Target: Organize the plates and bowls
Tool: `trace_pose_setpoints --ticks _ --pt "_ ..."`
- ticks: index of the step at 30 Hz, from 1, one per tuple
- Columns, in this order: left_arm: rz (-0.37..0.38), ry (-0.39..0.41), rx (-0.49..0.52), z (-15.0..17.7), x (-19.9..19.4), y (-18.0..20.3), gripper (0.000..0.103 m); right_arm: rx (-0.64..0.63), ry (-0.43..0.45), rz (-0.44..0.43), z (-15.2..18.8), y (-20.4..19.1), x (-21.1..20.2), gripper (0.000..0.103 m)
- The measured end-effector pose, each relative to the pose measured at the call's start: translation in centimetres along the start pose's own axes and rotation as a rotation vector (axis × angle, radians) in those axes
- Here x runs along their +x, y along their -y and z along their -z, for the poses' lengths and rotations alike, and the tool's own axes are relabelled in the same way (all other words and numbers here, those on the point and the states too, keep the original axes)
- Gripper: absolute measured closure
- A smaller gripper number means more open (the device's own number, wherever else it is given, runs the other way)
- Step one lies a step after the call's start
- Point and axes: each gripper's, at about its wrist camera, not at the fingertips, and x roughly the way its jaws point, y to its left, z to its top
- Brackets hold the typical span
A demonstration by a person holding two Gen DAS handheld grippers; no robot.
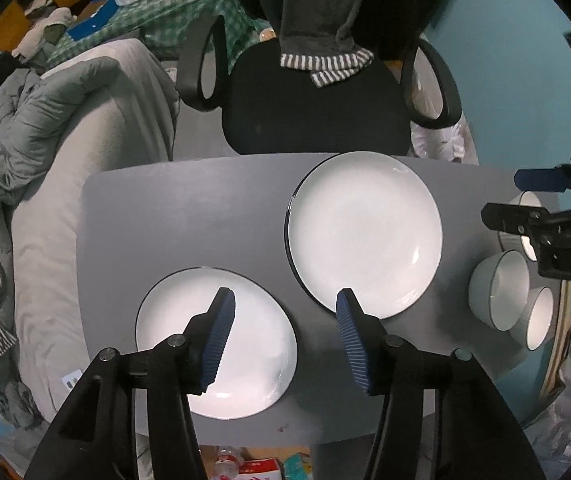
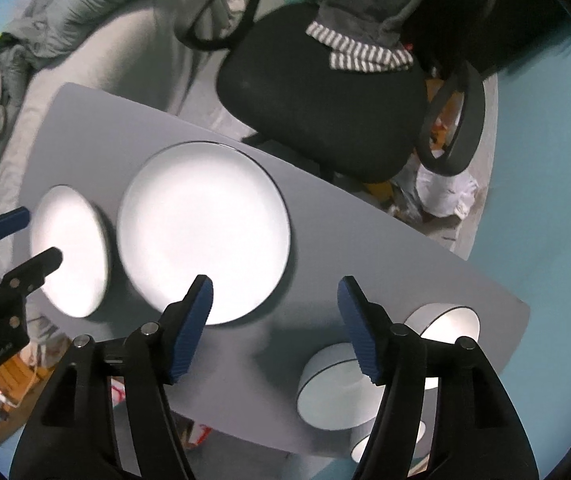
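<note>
A large white plate [image 1: 365, 232] and a smaller white plate [image 1: 253, 344] lie side by side on the grey table [image 1: 189, 208]. Three white bowls stand at the table's right end; two show clearly in the left wrist view [image 1: 499, 284] [image 1: 539, 318]. My left gripper [image 1: 285, 300] is open and empty above the small plate's right edge. My right gripper [image 2: 275, 286] is open and empty above the table, between the large plate [image 2: 205, 232] and the bowls [image 2: 337, 384] [image 2: 451, 318]. The small plate [image 2: 69, 248] lies at the left, under the left gripper.
A black office chair [image 1: 313, 104] with a striped cloth stands behind the table. A grey sofa [image 1: 85, 140] with a jacket is to the left. Packages lie on the floor [image 1: 261, 468] at the table's near edge.
</note>
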Motion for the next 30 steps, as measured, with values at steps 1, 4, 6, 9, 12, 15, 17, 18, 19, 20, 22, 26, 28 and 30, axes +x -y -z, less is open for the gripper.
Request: trace_pose_setpoints --ticks 1,4,6,9,12,15,17,18,19,20,22,26,28,30 --pt "0.002 0.004 -0.005 0.2 -0.3 -0.1 0.049 -0.004 0.012 -0.007 0.3 -0.2 -0.6 0.037" --pt "0.003 0.020 -0.021 0.5 -1.4 -0.8 0.048 -0.017 0.046 -0.026 1.1 -0.7 -1.9 0.037" --pt "0.001 0.031 -0.032 0.9 -1.9 -1.2 0.045 -0.030 0.065 -0.024 1.4 -1.1 -2.7 0.037" --pt "0.000 0.042 -0.053 1.9 -2.7 -2.1 0.045 -0.054 0.090 -0.022 1.9 -1.6 -3.7 0.037" --pt "-0.004 0.065 -0.076 3.0 -3.5 -3.0 0.045 -0.082 0.104 -0.024 2.5 -2.4 -4.5 0.037" --pt "-0.006 0.069 -0.098 3.9 -3.8 -4.1 0.045 -0.102 0.116 -0.019 2.7 -3.1 -4.8 0.037" --pt "0.000 0.063 -0.125 4.7 -3.7 -5.1 0.044 -0.110 0.125 -0.025 2.9 -3.9 -4.8 0.037" --pt "0.001 0.060 -0.134 4.9 -3.6 -5.5 0.043 -0.115 0.125 -0.031 3.0 -4.2 -4.8 0.037" --pt "0.001 0.057 -0.146 5.4 -3.5 -6.0 0.043 -0.124 0.122 -0.041 3.0 -4.8 -4.7 0.037" --pt "0.000 0.055 -0.157 5.8 -3.3 -6.5 0.042 -0.132 0.119 -0.046 3.1 -5.3 -4.5 0.037" --pt "-0.008 0.045 -0.184 6.8 -2.8 -7.6 0.042 -0.158 0.114 -0.049 3.1 -6.5 -4.2 0.037" --pt "-0.012 0.030 -0.237 8.7 -2.2 -9.6 0.042 -0.208 0.101 -0.055 2.7 -8.6 -3.3 0.036" --pt "-0.012 0.026 -0.265 9.5 -1.8 -10.7 0.042 -0.235 0.095 -0.060 2.4 -9.8 -3.0 0.036" --pt "-0.012 0.023 -0.291 10.2 -1.5 -11.7 0.042 -0.263 0.092 -0.063 2.1 -10.9 -2.6 0.037"
